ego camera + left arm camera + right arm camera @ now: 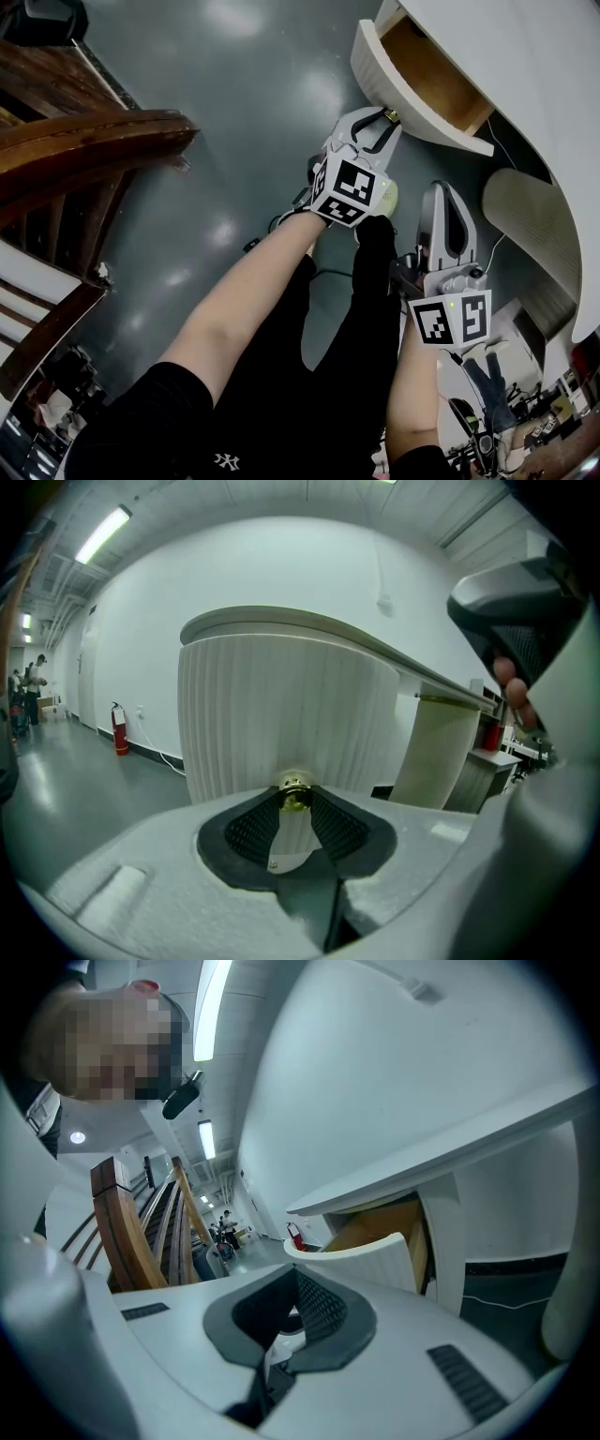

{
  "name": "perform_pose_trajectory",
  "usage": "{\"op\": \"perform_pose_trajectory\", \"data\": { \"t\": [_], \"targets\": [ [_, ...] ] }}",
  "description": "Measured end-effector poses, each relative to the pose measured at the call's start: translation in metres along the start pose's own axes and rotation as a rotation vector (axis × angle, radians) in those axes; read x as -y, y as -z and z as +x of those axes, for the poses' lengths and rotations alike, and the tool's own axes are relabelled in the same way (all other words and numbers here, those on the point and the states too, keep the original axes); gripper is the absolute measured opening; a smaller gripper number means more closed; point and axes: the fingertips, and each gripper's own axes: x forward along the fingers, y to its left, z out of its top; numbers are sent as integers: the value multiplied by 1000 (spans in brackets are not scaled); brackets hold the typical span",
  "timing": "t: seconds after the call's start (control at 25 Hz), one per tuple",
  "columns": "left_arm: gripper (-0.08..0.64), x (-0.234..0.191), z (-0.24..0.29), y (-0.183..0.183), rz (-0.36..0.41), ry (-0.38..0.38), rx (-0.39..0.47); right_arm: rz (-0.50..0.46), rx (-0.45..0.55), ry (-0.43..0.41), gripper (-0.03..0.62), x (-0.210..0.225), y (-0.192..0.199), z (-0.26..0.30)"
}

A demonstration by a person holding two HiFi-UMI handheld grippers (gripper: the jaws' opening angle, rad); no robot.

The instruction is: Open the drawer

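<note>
Most of the job looked done: your left hand-held gripper (382,120) was clamped on the brass knob (295,790), the drawer (427,75) stood well out beneath the tabletop (525,66), and your right hand-held gripper (444,195) hung closed and empty.

The drawer (403,98) is hidden at its rear under the surface (525,56); distant figures (31,679) are too small to tell.
</note>
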Motion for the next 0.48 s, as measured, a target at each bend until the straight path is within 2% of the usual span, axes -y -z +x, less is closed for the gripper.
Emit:
{"op": "perform_pose_trajectory", "data": {
  "t": [0.48],
  "targets": [
    [110, 3, -55, 32, -3, 16, -44, 1, -6, 13, 15, -38, 12, -21]
  ]
}}
